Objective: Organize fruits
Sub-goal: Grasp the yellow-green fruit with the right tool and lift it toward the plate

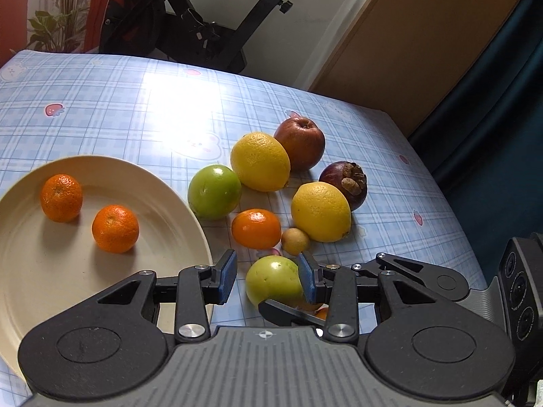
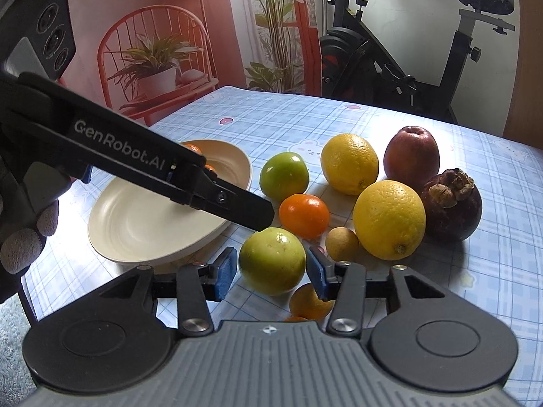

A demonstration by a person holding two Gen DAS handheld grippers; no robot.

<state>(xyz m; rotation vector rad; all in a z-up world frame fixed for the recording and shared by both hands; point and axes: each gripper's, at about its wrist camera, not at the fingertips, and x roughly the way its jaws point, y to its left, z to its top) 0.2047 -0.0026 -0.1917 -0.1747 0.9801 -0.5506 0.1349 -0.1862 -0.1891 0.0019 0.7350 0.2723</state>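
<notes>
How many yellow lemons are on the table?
2. One lemon lies between the green fruit and the red apple; the other lemon lies beside the mangosteen. None seems hidden.

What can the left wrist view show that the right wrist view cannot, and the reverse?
Only the left wrist view shows both mandarins on the plate in full, and the left gripper open from behind.

Only the right wrist view shows the red chair with a potted plant, a gloved hand, and the right gripper open around the near green fruit.

Both show the lemons, red apple, mangosteen and exercise bike.
</notes>
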